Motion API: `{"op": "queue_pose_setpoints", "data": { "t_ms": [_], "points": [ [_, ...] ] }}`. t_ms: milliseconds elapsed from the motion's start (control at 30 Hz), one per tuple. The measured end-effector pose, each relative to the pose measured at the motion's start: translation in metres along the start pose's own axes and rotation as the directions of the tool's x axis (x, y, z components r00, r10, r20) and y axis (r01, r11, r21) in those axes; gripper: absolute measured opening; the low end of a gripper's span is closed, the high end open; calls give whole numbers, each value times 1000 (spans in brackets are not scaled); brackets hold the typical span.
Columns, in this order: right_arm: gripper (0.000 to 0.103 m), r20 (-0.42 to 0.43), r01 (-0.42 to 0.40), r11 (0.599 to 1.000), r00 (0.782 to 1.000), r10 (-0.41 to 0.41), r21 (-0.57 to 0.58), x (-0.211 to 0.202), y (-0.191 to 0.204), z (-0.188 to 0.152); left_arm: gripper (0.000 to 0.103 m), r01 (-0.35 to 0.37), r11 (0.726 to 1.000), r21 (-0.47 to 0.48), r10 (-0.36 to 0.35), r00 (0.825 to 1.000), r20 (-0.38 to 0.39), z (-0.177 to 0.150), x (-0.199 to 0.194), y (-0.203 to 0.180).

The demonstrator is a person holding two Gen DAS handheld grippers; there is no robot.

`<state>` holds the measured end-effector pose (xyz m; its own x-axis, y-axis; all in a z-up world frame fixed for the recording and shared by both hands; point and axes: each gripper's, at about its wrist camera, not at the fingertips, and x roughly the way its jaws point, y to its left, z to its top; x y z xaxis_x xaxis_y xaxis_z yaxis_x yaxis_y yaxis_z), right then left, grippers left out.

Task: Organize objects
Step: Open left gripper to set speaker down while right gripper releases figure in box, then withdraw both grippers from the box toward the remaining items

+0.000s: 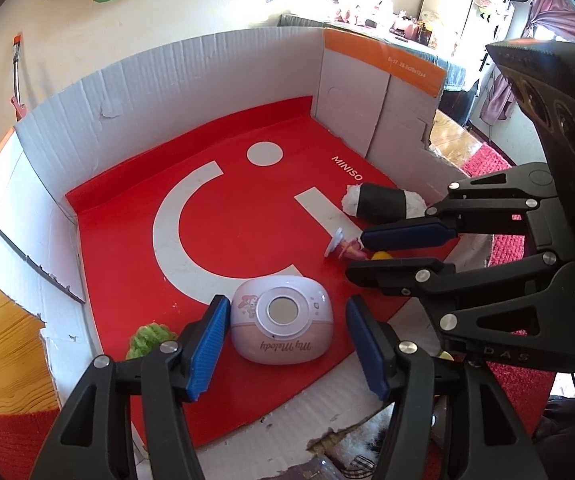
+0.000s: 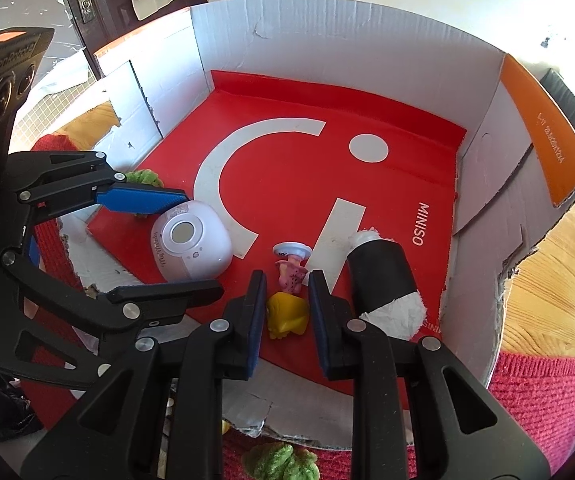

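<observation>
A pink My Melody device (image 1: 281, 322) (image 2: 191, 246) lies on the red Miniso mat (image 1: 239, 220) inside a white cardboard box (image 1: 87, 120). My left gripper (image 1: 281, 344) is open, its blue pads on either side of the device without touching it. My right gripper (image 2: 287, 312) is open around a small figurine with a yellow skirt and pink top (image 2: 289, 298), which lies on the mat. In the left wrist view the figurine (image 1: 347, 246) is partly hidden behind the right gripper's fingers (image 1: 407, 236). A black roll with white ends (image 2: 383, 284) (image 1: 383, 202) lies beside it.
A green fuzzy toy (image 1: 149, 338) (image 2: 143, 178) sits in the box's near-left corner. Another green fuzzy toy (image 2: 283, 462) lies outside the box on a red knitted cloth (image 2: 547, 400). The box walls (image 2: 327, 40) rise on several sides. A wooden tabletop (image 2: 551, 272) lies beneath.
</observation>
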<state>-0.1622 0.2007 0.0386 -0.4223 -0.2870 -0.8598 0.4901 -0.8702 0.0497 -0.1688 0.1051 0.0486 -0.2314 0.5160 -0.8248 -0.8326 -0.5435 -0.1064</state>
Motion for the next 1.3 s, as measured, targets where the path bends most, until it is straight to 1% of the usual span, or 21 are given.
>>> {"op": "queue_pose_setpoints", "data": {
  "t_ms": [467,733,767,800,867,900,933,1000,1067,1200,1300],
  "points": [
    [21,46,9,1000,999,-10,21,-26,2,-5,63,-5,999,-32,6,999,37,-8,-22,0],
    [22,89,5,1000,996,-8,29,-48,10,-14,63,1,998,-66,4,997,83,-19,-45,0],
    [22,97,6,1000,995,-8,30,-51,12,-15,65,0,998,-70,6,996,90,-21,-49,-1],
    [24,102,6,1000,995,-9,29,-55,13,-17,69,-1,997,-72,8,995,96,-23,-52,-1],
    [29,117,11,1000,993,-14,27,-61,16,-19,71,-9,997,-74,17,993,117,-27,-59,-3],
    [35,124,12,1000,992,-15,24,-64,17,-21,71,-13,997,-74,22,992,123,-28,-63,-4],
    [49,134,15,1000,991,-18,23,-68,18,-23,71,-16,997,-75,25,991,130,-30,-66,-5],
    [63,160,18,1000,987,-21,18,-77,22,-27,71,-19,997,-81,31,988,150,-35,-74,-7],
    [63,184,31,999,982,-33,13,-85,25,-31,71,-27,996,-90,42,985,168,-39,-81,-10],
    [63,213,31,999,976,-35,23,-97,30,-40,77,-38,993,-112,62,974,217,-50,-97,-15],
    [66,234,35,999,971,-42,32,-105,33,-50,79,-49,990,-135,80,968,237,-59,-106,-19]
  ]
}}
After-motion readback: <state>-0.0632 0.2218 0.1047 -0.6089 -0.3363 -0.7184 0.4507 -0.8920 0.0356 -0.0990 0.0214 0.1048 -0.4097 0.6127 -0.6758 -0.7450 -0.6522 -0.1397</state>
